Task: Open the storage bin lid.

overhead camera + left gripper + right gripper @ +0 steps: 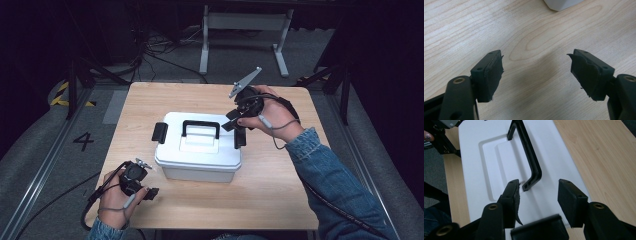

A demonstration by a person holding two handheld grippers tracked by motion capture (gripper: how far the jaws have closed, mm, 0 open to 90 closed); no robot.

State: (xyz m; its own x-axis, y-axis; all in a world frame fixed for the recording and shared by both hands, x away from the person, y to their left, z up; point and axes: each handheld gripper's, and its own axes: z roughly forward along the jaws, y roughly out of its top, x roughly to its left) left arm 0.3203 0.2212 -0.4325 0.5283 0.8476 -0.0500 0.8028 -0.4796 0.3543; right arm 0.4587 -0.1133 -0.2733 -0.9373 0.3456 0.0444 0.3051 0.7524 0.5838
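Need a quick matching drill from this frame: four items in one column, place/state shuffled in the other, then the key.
1. left gripper
2. right gripper
3. carry handle
4. left latch

A. black, lying flat on the lid of the white box
B. open, over bare table near the front left corner
C. open, at the box's right latch
D. flipped outward on the box's left end

1-B, 2-C, 3-A, 4-D

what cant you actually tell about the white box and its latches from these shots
- Contents of the white box: the shut lid hides them, high view.
- Right latch: the right gripper crowds it in the high view; the bottom edge cuts it off in the right gripper view, so locked or loose is unclear.
- Left gripper view: the top edge cuts off all but a box corner.
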